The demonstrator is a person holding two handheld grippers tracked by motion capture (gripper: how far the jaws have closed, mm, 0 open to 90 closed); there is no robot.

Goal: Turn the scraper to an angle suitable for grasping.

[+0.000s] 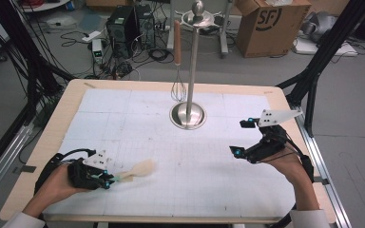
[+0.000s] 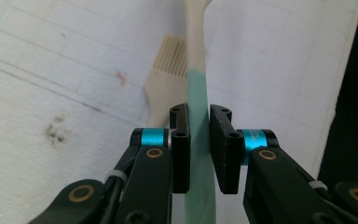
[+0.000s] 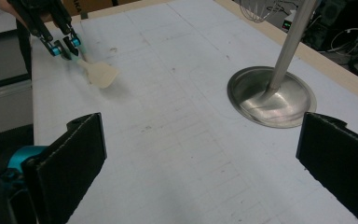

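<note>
From above, the left gripper [image 1: 108,179] clamps a spatula [image 1: 138,170] by its handle at the mat's [image 1: 199,161] near left, head raised off the mat. The left gripper view adds a brush [image 2: 165,86] lying on the mat under it, and the handle's green end. The right gripper [image 1: 244,137] holds nothing, jaws wide; its view shows the stand's [image 3: 272,95] base. A whisk [image 1: 178,61] hangs from the stand.

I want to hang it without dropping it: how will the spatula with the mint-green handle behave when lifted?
The spatula looks light, probably plastic or silicone. Its slim handle, clamped in the left tool, may pivot. The broad cream blade might flex.
</note>
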